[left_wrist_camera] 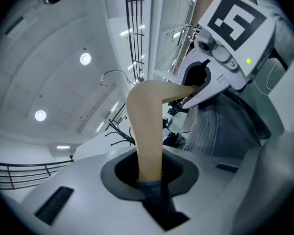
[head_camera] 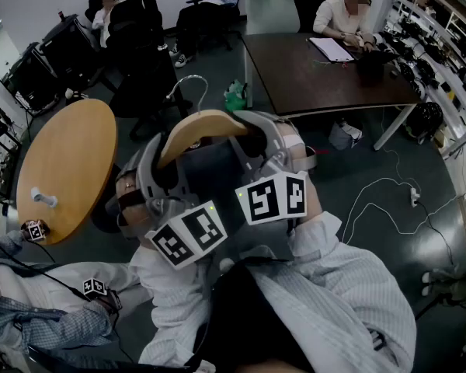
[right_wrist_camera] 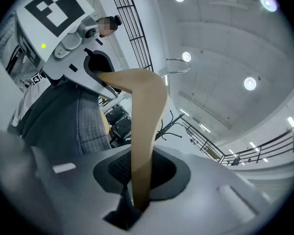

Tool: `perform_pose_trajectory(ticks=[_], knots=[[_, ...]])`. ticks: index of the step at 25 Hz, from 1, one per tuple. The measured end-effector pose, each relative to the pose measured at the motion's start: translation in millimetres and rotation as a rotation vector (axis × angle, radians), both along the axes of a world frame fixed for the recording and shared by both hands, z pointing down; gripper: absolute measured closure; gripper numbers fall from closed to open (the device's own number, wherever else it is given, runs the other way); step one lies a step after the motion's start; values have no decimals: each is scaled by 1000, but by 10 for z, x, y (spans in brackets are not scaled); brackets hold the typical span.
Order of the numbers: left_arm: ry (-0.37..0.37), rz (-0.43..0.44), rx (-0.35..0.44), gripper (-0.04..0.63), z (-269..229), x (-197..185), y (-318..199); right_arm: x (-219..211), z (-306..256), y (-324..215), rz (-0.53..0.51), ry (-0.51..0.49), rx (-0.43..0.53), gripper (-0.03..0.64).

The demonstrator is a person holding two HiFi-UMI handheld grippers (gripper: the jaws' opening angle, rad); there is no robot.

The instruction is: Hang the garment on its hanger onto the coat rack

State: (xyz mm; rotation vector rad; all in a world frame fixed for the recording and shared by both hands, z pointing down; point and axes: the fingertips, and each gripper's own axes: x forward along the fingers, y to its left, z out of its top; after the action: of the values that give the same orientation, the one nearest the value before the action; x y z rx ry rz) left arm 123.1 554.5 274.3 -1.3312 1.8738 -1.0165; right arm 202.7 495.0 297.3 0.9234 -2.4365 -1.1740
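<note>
Slippage first among the risks. Clamps one arm of the hanger (left_wrist_camera: 146, 121) in the left gripper (left_wrist_camera: 149, 179), jaws clenched with a fold of the garment (left_wrist_camera: 220, 126) pinched in with the wood; clamps the other arm in the right gripper (right_wrist_camera: 139, 177), jaws clenched on what looks like bare wood. Holds hanger and garment aloft, well apart from the rack (right_wrist_camera: 171, 125), not yet hung. Could skid on the cloth-padded left bite and drop that side, shedding the garment off its shoulder. Could pivot on the smooth wood at the right under a jolt. Could also twist the hanger through uneven pull from the two sides, swinging the hook (left_wrist_camera: 115, 72) off line and missing a peg. From the head view: both grippers side by side under the hanger, garment bunched between them, a round bench (head_camera: 70, 154) at the left; no look into either bite, and hard to pick out the rack. From the gripper views: each bite up close, the hook against the ceiling (left_wrist_camera: 49, 82), the rack's black pegs far off.
</note>
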Motion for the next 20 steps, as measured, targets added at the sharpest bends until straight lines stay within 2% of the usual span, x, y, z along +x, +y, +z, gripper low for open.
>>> perform_pose_trajectory(ticks=[13,20], knots=[[42,-48,-10,535,156,-4,-147,-26,115,-182,-46,13,5,558],[60,-50,-32,535,283,-256,-677,-268,233,-708,-39,18,-12,557]])
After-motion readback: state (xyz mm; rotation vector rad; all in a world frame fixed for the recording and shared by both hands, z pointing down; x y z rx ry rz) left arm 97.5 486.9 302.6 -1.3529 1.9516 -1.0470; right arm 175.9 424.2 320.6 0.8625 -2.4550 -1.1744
